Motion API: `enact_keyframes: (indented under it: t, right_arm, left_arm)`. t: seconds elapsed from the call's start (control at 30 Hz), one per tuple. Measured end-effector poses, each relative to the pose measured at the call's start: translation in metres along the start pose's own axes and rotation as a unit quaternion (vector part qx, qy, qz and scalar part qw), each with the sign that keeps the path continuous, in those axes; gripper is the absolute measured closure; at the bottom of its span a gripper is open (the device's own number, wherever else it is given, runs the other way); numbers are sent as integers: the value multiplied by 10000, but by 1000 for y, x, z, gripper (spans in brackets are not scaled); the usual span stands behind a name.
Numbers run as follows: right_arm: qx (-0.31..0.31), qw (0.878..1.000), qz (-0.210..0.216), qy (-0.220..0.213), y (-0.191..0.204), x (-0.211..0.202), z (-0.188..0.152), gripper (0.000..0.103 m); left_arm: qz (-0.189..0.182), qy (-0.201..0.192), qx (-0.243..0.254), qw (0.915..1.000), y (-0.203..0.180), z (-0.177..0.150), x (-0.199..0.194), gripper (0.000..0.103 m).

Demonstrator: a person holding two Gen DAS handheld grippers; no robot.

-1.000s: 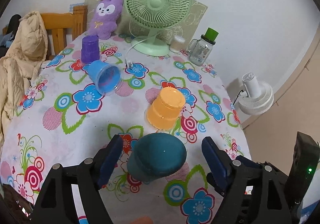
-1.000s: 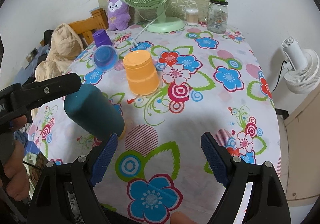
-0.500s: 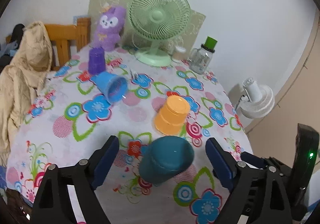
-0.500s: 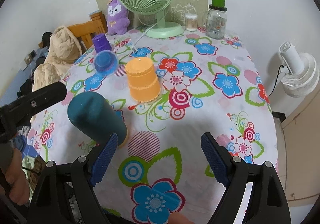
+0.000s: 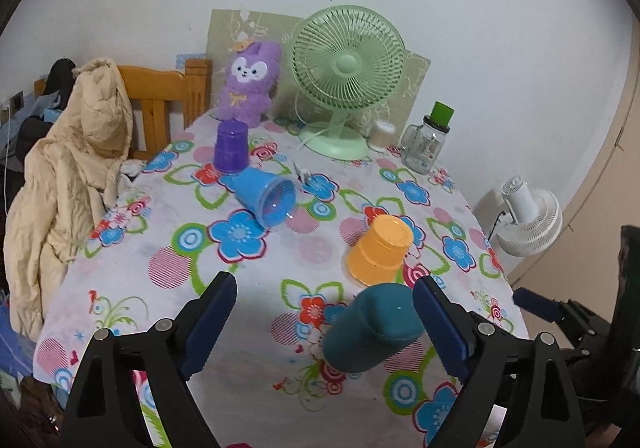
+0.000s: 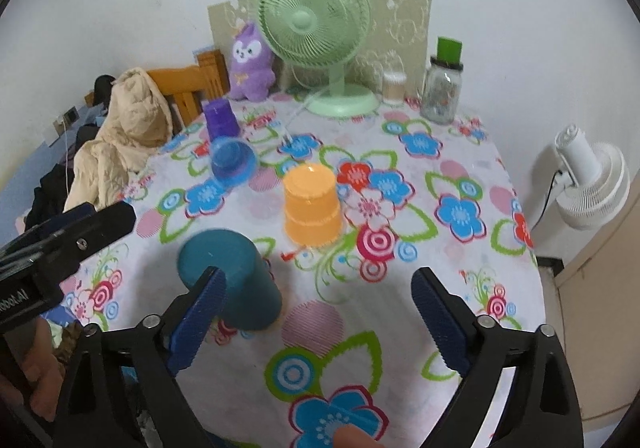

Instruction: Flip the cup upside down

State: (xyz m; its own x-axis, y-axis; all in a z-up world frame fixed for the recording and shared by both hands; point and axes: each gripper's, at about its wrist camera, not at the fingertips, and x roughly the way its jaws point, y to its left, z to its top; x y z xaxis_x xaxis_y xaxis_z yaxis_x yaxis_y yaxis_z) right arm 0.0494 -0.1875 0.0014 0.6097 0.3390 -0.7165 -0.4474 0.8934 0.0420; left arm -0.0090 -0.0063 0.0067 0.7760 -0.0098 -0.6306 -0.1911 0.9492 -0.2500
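A teal cup (image 5: pixel 370 328) stands upside down on the flowered tablecloth near the front edge; it also shows in the right wrist view (image 6: pixel 230 282). An orange cup (image 5: pixel 380 250) stands upside down behind it, also in the right wrist view (image 6: pixel 312 204). A blue cup (image 5: pixel 268 194) lies on its side, mouth toward me. A purple cup (image 5: pixel 231 146) stands upside down at the back left. My left gripper (image 5: pixel 324 324) is open and empty, pulled back above the teal cup. My right gripper (image 6: pixel 318 320) is open and empty to the right of the teal cup.
A green desk fan (image 5: pixel 346 78), a purple plush toy (image 5: pixel 248 82), a small jar (image 5: pixel 382 134) and a glass jar with a green lid (image 5: pixel 428 146) stand at the back. A wooden chair with a beige jacket (image 5: pixel 76 152) is on the left. A white floor fan (image 5: pixel 528 220) stands to the right.
My left gripper has backed away and risen from the teal cup, which stays upside down on the table. My right gripper has also drawn back and up a little.
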Motion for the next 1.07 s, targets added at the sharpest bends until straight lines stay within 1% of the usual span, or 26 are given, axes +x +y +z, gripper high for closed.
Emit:
enact_keyframes:
  t: [0.07,0.17,0.3,0.37,0.67,1.07]
  right_arm:
    - [-34,9999,1,-120,5,-4,2,6]
    - [-89,9997,-10,-243,11,-8,5,4]
    - [-139,9993,-16,-336,18,-11,8,3]
    - [-173,9992,-1,-374,22,-13,9,3]
    - [-332,9986,-37,-398,35,-15,10,3]
    - [-353,9985,-50,-425,38,-16,11,3]
  left_arm:
    - [-13,-34,17,10000,4,1,-2,11]
    - [6,-81,54,10000,7,2,-6,7]
    - [13,-217,97,9997,11,2,-11,1]
    - [-3,-261,109,9996,12,2,-13,0]
    - [3,-301,82,9995,16,1,-17,0]
    - [74,-427,121,9990,23,2,-21,0]
